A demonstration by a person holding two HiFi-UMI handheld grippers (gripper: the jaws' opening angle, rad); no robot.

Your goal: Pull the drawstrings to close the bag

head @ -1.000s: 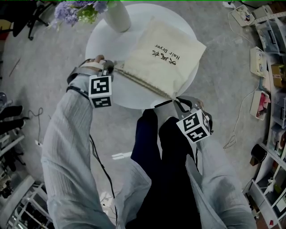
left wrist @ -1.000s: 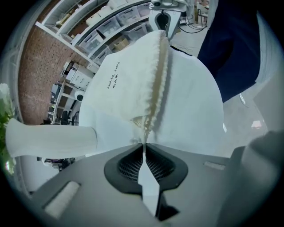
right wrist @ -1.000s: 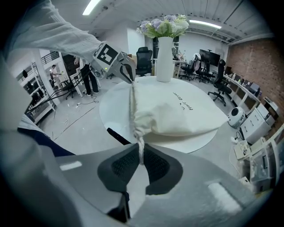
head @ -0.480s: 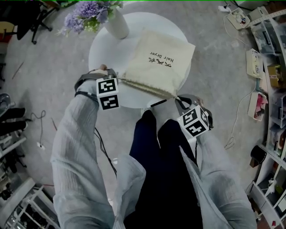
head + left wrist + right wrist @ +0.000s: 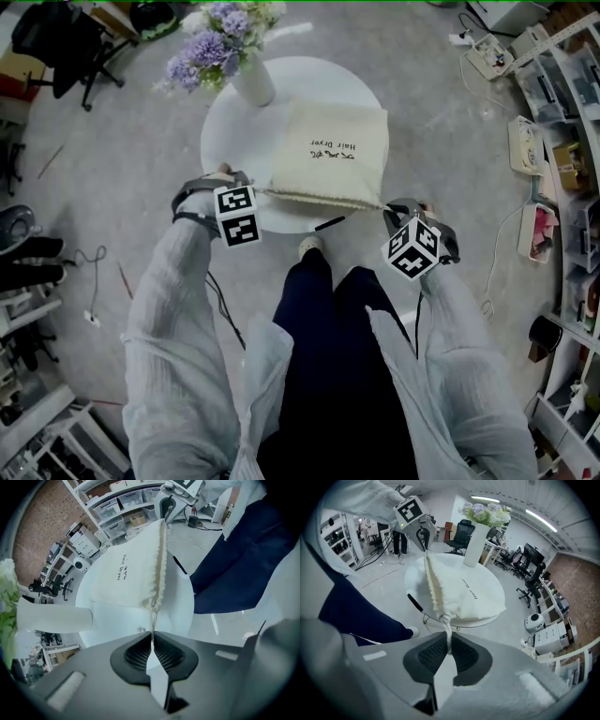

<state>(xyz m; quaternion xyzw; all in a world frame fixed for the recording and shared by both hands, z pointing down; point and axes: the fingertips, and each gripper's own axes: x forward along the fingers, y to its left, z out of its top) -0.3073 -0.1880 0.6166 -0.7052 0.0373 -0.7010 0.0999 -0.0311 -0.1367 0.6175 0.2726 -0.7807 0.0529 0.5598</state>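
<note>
White vase [image 5: 254,82] holds purple flowers [image 5: 212,47] beside gathered cream bag [image 5: 333,152]

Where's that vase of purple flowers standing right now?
In the head view, the vase stands at the far left edge of the round white table, close to the cream bag.
</note>
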